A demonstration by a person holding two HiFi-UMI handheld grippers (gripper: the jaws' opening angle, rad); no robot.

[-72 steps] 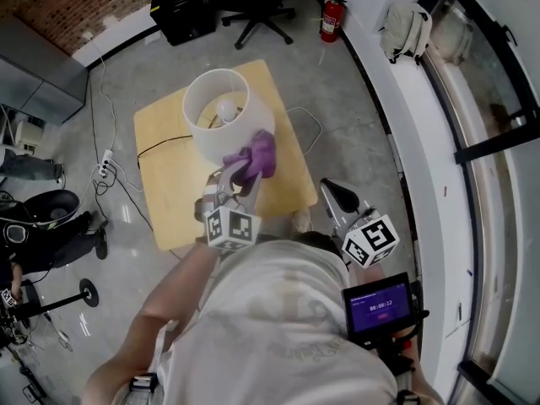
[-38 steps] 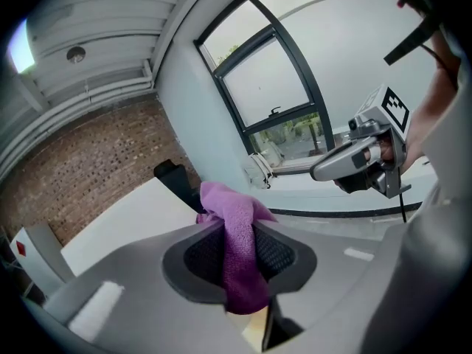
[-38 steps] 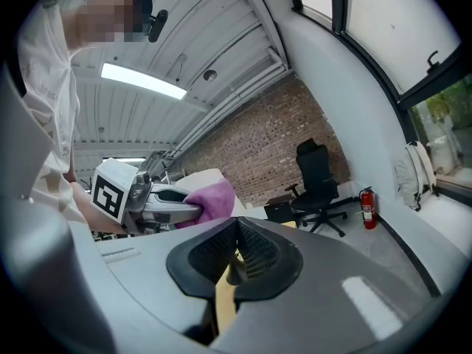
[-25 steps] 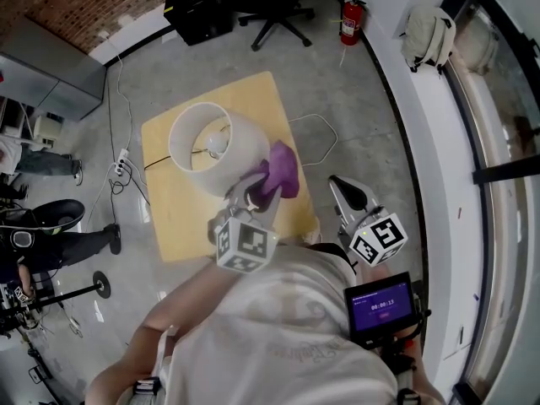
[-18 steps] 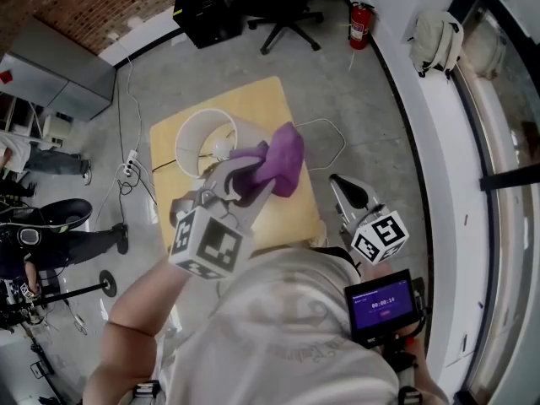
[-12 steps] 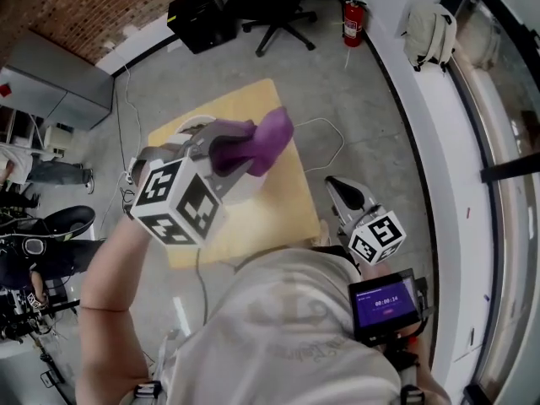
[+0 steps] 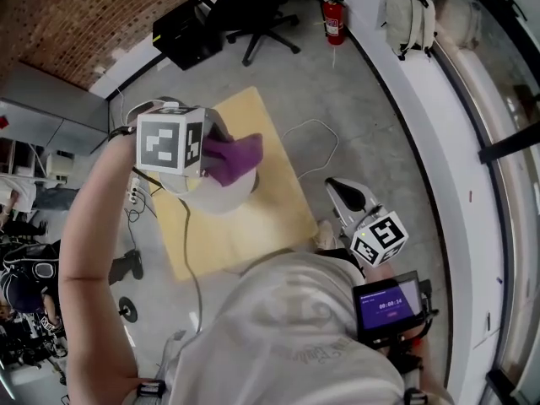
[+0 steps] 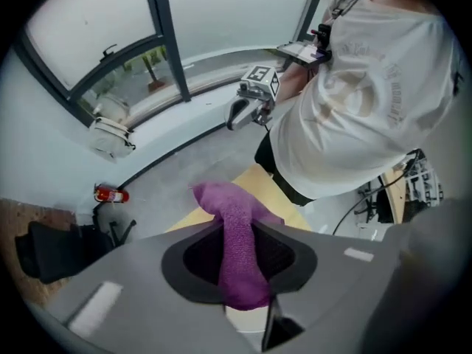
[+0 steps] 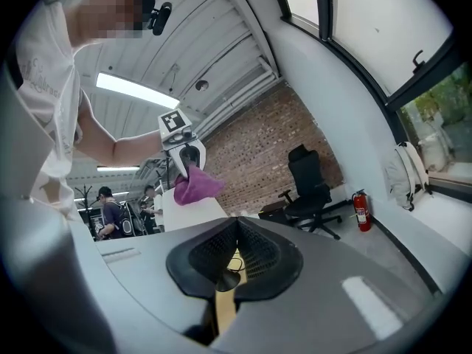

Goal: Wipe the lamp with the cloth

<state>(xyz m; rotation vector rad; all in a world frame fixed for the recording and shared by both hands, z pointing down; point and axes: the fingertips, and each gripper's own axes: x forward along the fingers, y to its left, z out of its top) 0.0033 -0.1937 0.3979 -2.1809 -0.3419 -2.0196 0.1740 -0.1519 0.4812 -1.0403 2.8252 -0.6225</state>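
— How many things are being counted?
— One lamp, one purple cloth, two grippers. The cloth is being clenched in the left gripper fingers over the shade; the right gripper fingers are being held together, empty.
— The surroundings?
— One wooden bench is being seen on a concrete floor, near a brick wall.

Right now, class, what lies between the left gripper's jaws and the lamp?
The purple cloth, pinched in the left gripper, hangs over the white lamp; the left gripper view shows it.

Bunched purple cloth at white lamp top.
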